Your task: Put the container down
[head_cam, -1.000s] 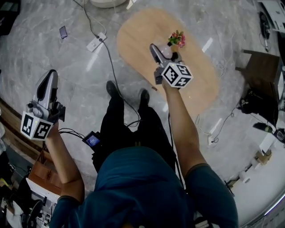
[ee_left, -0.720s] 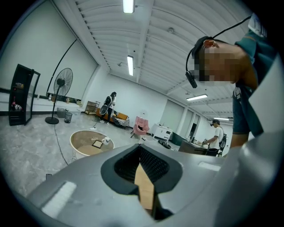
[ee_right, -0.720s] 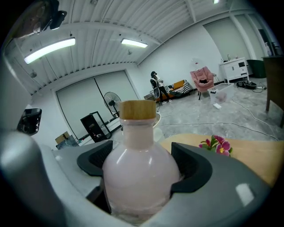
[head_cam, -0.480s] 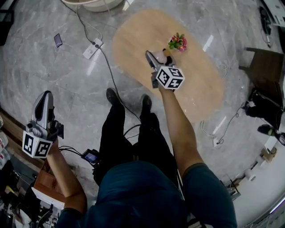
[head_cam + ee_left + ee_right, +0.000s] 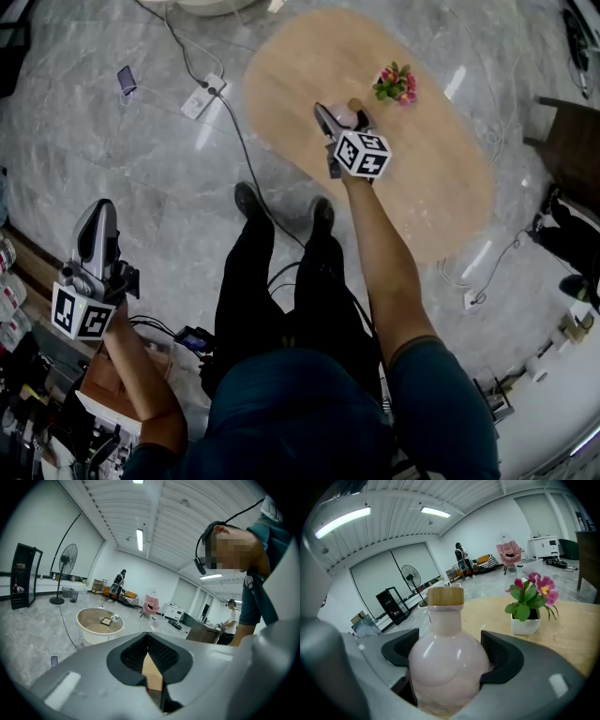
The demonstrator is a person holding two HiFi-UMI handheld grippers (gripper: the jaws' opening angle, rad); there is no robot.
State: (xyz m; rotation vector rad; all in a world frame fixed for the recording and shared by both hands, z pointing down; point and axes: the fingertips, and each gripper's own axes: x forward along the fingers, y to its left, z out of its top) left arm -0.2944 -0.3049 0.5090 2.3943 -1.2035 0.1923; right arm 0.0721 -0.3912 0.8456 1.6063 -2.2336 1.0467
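Observation:
The container is a round pink bottle with a wooden cap. My right gripper is shut on its belly and holds it upright. In the head view the right gripper and bottle hang over the oval wooden table, left of a small white pot of pink flowers. That flower pot stands apart from the bottle, on the tabletop. My left gripper is far off to the left above the floor. The left gripper is shut, with nothing in it.
A power strip, a phone and cables lie on the marble floor left of the table. The person's feet stand at the table's near edge. Dark furniture stands at the right. A round tub-like table sits farther off.
The right gripper has carried the bottle away from the flower pot, leftward over the table. The left gripper has dropped lower and further to the left.

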